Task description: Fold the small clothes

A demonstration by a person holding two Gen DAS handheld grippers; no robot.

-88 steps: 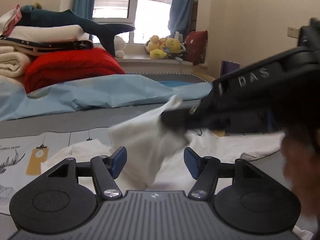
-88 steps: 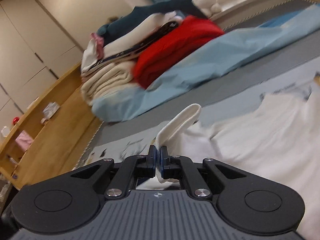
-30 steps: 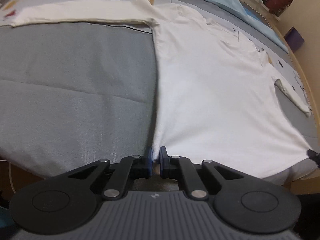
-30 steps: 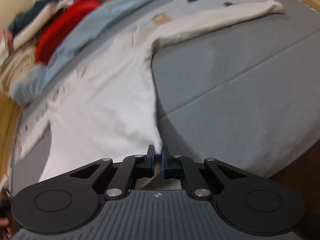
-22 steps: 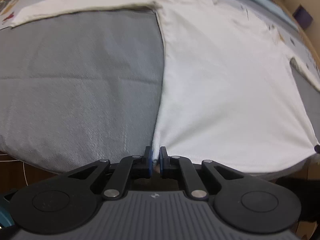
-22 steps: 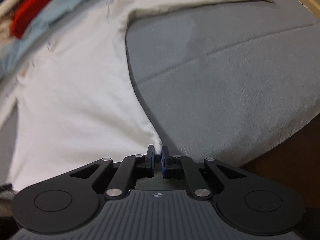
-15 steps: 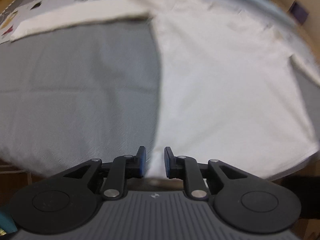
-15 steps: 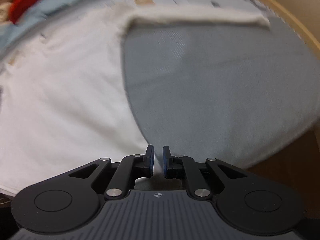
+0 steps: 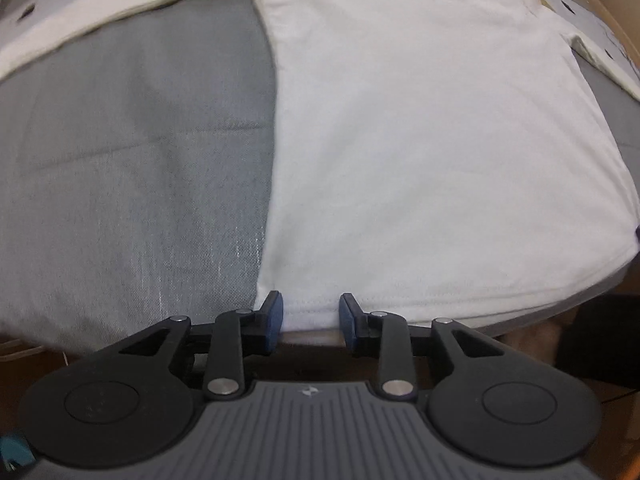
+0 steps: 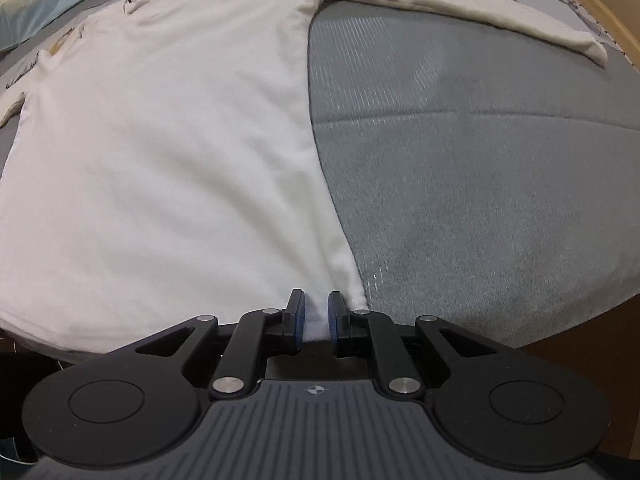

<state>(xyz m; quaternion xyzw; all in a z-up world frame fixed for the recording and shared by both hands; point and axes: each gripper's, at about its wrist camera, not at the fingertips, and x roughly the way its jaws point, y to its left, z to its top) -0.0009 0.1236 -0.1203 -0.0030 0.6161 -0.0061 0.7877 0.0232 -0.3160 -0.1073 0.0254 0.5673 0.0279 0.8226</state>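
White long-sleeved shirt [image 9: 420, 140] is lying spread flat on the grey bed cover [image 9: 132, 152], its hem running along the near edge of the mattress. Nearest the left wrist camera, the left gripper [image 9: 311, 316] is opening, its blue pads standing clear on either side of the hem's left corner, so the cloth is sitting between them without being pinched. In the right wrist view, the right gripper [image 10: 313, 316] is opening too, though less widely; the hem's right corner is bunching in the narrow gap between its pads, and a sliver of space is showing on each side, so it looks to be letting go.

Further out, the shirt's body is lying smooth, and beyond it the two sleeves are stretching sideways, the right sleeve [image 10: 460, 12] reaching toward the wooden bed frame [image 10: 600, 4] and the left sleeve [image 9: 120, 12] toward the far side.

By my judgement, the laying-out step is finishing. The next move is probably calling for both grippers to travel to a sleeve or a side edge and bring it across the body.
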